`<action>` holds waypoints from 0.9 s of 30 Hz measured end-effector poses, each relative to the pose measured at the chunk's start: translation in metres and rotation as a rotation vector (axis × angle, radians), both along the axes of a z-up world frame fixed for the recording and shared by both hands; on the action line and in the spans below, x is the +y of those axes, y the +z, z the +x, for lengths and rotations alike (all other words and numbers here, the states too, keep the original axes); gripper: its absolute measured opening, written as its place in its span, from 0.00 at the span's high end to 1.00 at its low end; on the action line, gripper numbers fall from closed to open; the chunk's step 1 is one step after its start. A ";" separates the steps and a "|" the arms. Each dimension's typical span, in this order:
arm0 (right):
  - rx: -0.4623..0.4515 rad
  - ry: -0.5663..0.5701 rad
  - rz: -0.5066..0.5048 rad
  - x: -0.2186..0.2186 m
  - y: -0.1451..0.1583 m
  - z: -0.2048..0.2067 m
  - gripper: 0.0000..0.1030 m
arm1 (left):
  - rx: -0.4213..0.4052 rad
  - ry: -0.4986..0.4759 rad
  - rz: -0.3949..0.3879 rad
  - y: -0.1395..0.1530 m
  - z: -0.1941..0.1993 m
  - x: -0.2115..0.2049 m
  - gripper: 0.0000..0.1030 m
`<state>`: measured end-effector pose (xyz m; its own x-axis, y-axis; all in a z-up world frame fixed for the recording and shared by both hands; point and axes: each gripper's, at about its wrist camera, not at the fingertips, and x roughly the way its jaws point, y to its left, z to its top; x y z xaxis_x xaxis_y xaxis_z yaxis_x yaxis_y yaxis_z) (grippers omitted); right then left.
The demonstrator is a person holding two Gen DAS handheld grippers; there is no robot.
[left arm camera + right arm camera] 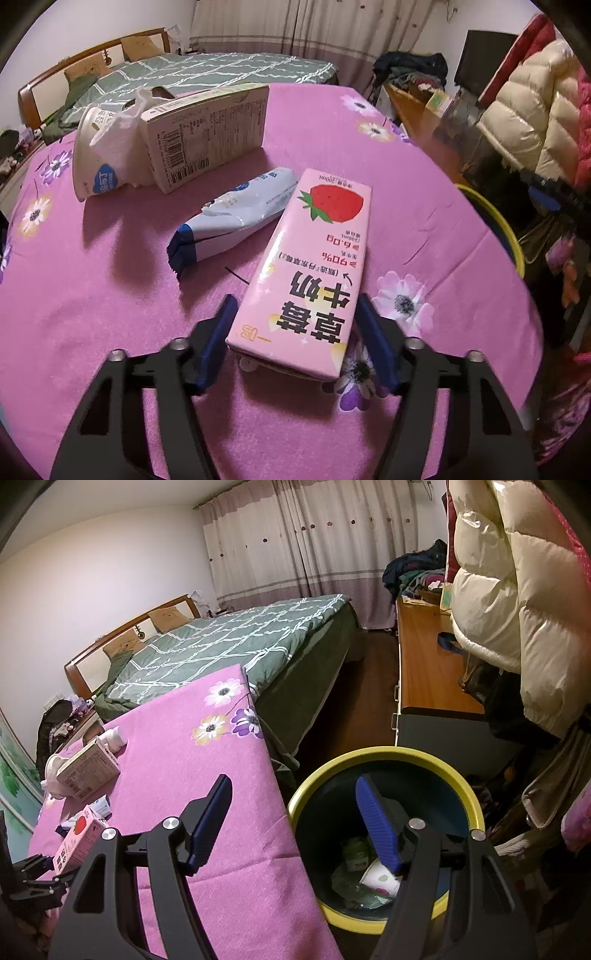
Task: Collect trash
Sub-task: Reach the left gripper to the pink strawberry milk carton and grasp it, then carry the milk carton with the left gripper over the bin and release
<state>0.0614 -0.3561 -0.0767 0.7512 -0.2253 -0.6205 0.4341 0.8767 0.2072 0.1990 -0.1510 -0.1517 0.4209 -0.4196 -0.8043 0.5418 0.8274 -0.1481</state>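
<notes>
A pink strawberry milk carton [314, 266] lies flat on the pink flowered tablecloth [92, 314]. My left gripper [293, 314] is open, its blue pads on either side of the carton's near end, with small gaps showing. A blue and white snack wrapper [229, 221], a beige carton [207, 136] and a white cup [96, 158] with a plastic bag lie beyond. My right gripper [295, 805] is open and empty, over the table edge and the yellow-rimmed bin [388, 757], which holds some trash. The pink carton [79, 840] and left gripper [37, 878] show at the right wrist view's left.
A bed [240, 642] with a green quilt stands beyond the table. A wooden dresser [424, 664] and hanging puffy coats [517, 609] are at the right. The bin's rim [498, 221] shows off the table's right edge in the left wrist view.
</notes>
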 end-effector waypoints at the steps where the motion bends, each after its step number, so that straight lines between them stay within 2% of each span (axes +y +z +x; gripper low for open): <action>1: 0.002 0.003 0.002 0.000 -0.001 0.001 0.36 | -0.007 -0.003 0.000 -0.001 -0.001 0.001 0.46; 8: -0.007 0.018 0.004 0.004 0.001 -0.001 0.36 | -0.072 -0.002 -0.013 0.018 -0.012 0.002 0.48; 16: -0.026 0.011 0.012 -0.002 0.004 -0.012 0.36 | -0.164 -0.052 -0.029 0.063 -0.038 -0.011 0.49; 21: -0.030 -0.011 -0.001 -0.009 0.009 -0.025 0.36 | -0.179 -0.115 -0.048 0.086 -0.050 -0.041 0.48; 27: -0.024 -0.059 -0.034 -0.023 0.014 -0.053 0.36 | -0.160 -0.205 -0.043 0.092 -0.051 -0.100 0.48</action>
<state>0.0083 -0.3788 -0.0623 0.7504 -0.2904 -0.5938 0.4804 0.8566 0.1882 0.1478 -0.2511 -0.0599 0.4442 -0.5418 -0.7136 0.7170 0.6926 -0.0795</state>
